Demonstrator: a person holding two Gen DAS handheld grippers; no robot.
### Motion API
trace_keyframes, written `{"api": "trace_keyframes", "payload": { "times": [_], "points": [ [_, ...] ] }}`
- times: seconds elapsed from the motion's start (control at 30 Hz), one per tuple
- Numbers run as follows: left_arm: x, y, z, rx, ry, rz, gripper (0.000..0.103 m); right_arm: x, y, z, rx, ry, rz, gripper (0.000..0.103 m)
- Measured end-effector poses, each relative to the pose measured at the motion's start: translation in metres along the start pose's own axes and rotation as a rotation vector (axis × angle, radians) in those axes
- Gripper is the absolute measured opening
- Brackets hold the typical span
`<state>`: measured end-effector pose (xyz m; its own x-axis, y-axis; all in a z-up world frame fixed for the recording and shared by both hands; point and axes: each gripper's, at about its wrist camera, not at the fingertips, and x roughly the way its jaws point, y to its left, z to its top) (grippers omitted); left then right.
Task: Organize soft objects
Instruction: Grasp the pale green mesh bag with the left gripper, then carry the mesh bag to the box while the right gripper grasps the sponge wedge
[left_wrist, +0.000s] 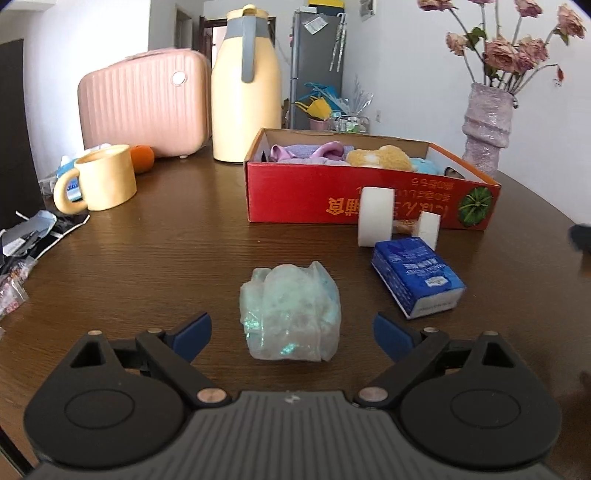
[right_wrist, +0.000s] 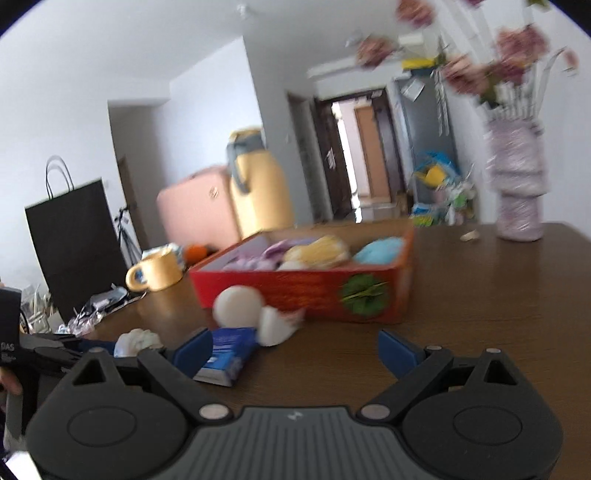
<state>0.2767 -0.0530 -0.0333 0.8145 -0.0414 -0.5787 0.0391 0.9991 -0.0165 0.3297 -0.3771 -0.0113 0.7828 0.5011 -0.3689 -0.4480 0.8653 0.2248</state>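
On table w/ red box (left_wrist: 369, 192) already holding plush bits, crumpled soft bag (left_wrist: 290, 314) lies unpicked betw spread left gripper (left_wrist: 291, 334); right gripper (right_wrist: 295, 350) spread, empty, approx halfway

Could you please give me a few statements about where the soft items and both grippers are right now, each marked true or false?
1. The left gripper is shut on the clear plastic bundle. False: its jaws stand open on either side of the bundle, not touching it.
2. The red box already holds soft items, among them a tan plush toy. True.
3. The blue tissue pack lies inside the red box. False: it lies on the table in front of the box.
4. The right gripper is open and holds nothing. True.
5. The yellow mug stands to the left of the red box. True.
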Motion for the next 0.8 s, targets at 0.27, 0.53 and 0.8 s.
{"api": "trace_keyframes", "payload": {
  "times": [0.27, 0.53, 0.8],
  "points": [
    [0.020, 0.008, 0.006, -0.019, -0.017, -0.008, 0.086, 0.091, 0.052, 0.008, 0.031, 0.142, -0.074, 0.084],
    [0.025, 0.025, 0.005, -0.054, -0.011, -0.067, 0.062, 0.120, 0.085, -0.002, 0.005, 0.174, -0.087, 0.073],
    [0.022, 0.039, 0.006, -0.068, -0.018, -0.058, 0.049, 0.147, 0.050, 0.016, 0.117, 0.137, -0.266, 0.033]
  ]
}}
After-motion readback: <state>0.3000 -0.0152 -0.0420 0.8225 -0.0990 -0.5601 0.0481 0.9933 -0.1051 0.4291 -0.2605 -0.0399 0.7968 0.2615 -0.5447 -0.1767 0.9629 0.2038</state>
